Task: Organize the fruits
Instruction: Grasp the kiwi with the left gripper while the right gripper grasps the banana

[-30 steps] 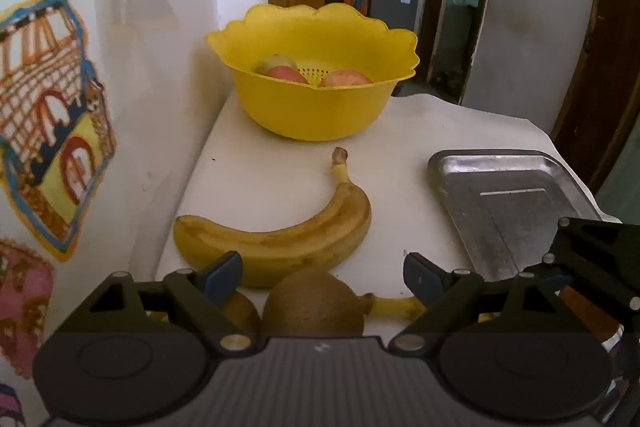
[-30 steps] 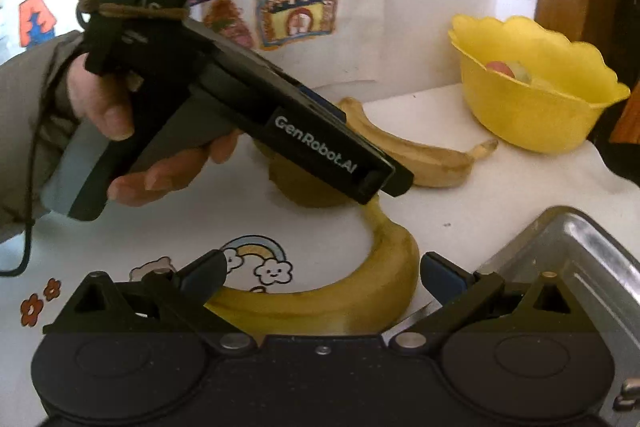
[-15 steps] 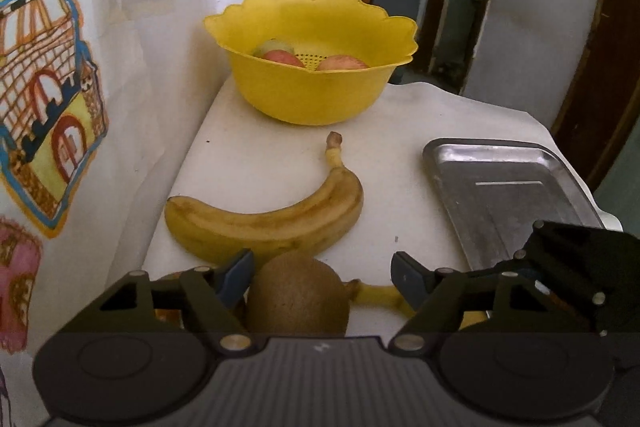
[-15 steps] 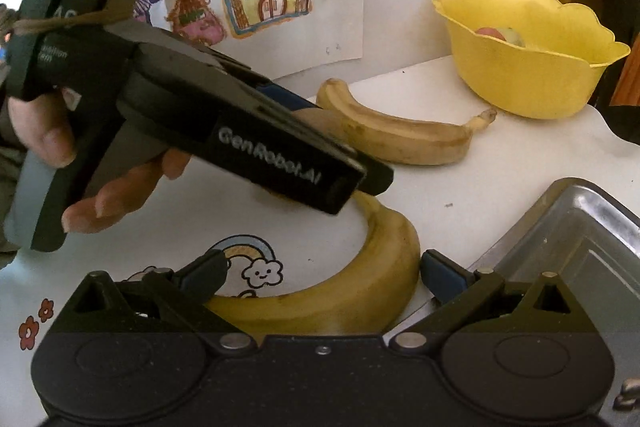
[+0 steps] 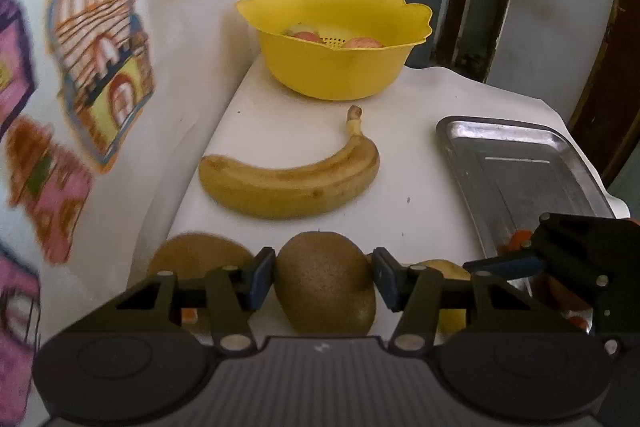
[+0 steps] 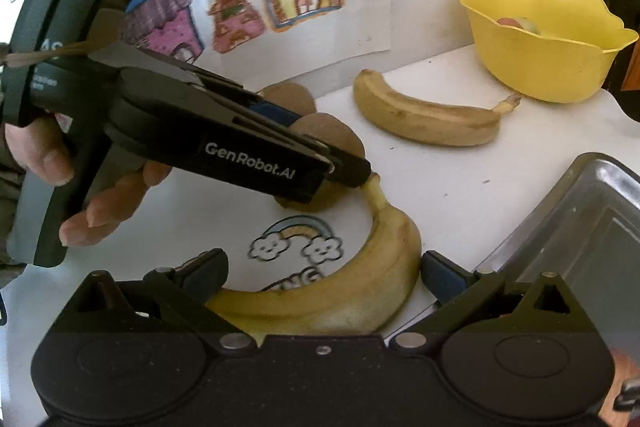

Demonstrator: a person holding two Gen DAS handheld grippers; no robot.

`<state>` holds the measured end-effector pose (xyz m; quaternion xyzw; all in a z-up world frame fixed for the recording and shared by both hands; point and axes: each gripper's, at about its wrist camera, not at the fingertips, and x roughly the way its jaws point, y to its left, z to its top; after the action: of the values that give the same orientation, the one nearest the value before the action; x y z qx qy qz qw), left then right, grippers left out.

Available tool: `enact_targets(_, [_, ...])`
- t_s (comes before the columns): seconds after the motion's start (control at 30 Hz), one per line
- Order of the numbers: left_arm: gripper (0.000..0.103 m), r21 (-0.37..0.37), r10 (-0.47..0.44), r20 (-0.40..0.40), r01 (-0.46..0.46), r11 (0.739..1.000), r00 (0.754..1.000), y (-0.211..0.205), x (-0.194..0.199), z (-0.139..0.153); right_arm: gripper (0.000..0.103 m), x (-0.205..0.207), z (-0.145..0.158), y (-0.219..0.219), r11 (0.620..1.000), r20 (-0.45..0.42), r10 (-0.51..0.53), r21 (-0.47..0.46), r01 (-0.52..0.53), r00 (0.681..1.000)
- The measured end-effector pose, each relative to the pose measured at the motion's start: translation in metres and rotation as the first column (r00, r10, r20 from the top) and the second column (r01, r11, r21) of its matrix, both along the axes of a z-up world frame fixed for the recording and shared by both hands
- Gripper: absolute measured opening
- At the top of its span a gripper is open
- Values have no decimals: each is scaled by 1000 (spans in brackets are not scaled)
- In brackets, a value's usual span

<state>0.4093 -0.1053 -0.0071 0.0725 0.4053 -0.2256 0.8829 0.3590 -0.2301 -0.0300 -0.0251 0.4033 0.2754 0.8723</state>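
Observation:
My left gripper (image 5: 323,271) is shut on a brown kiwi (image 5: 326,283), its blue pads touching both sides; it also shows in the right wrist view (image 6: 332,151). A second kiwi (image 5: 200,253) lies just left of it. A banana (image 5: 292,179) lies beyond on the white table. My right gripper (image 6: 324,277) is open, its fingers on either side of a second banana (image 6: 340,291) that lies on the table. The yellow bowl (image 5: 336,67) with apples stands at the far end.
A steel tray (image 5: 516,171) lies at the right, next to the right gripper. A wall with house stickers (image 5: 100,67) runs along the table's left side. A rainbow sticker (image 6: 296,239) is on the tabletop. A doorway lies beyond the bowl.
My left gripper moved forward and closed its fingers on the kiwi. My right gripper stayed open around the near banana, shifting slightly.

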Motion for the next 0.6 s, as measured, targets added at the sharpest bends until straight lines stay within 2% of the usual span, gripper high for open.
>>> enact_targets(0.17, [60, -31, 10, -48, -12, 999, 999, 14, -9, -2, 102, -20, 0, 13, 1000, -8, 24, 1, -24, 1000])
enact_targets(0.3, [59, -65, 50, -130, -59, 996, 990, 31, -18, -7, 101, -39, 0, 26, 999, -8, 44, 2, -44, 999])
enact_targets(0.43, [56, -111, 88, -135, -103, 988, 987, 50, -41, -8, 100, -61, 0, 39, 999, 3, 51, 6, -51, 999])
enact_targets(0.6, [54, -138, 102, -128, -119, 983, 987, 66, -64, -7, 98, -81, 4, 47, 1000, 31, 3, 5, -3, 1000])
